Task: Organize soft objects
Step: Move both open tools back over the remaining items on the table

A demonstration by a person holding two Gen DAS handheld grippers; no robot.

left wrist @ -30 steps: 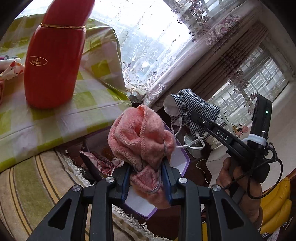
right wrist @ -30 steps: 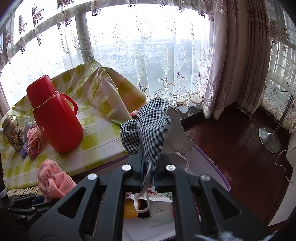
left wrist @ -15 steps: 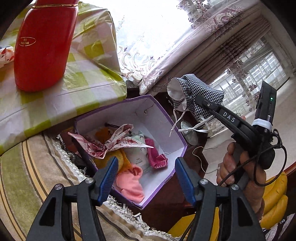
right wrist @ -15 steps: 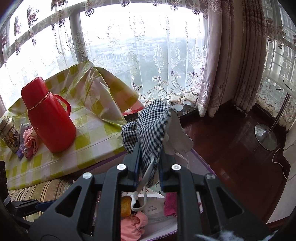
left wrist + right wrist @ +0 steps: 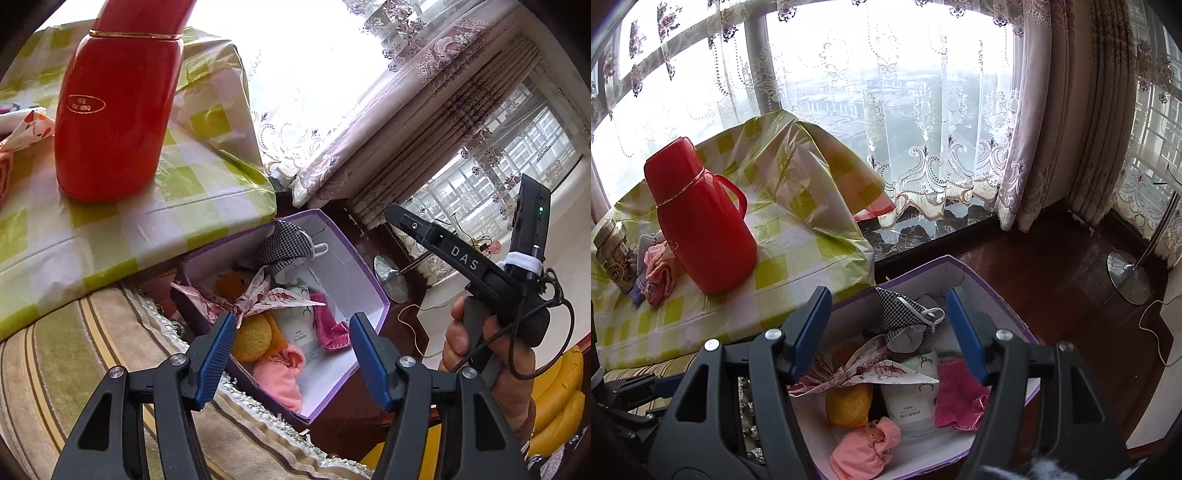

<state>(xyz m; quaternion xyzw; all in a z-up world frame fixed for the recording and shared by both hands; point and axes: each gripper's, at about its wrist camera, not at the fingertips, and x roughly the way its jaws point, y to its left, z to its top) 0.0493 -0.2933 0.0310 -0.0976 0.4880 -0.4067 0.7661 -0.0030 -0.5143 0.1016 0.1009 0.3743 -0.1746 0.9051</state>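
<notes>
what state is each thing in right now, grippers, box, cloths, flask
left gripper: open, empty
right gripper: open, jaws just opened, empty
purple box: open-topped
checked mask: in box
pink towel: crumpled in box
red flask: upright, capped

The open purple box (image 5: 1012,314) holds a crumpled checked cloth (image 5: 901,310) at its far end, a knotted floral cloth (image 5: 857,369) mid-box, and a bunched pink cloth (image 5: 864,446) nearest.
</notes>
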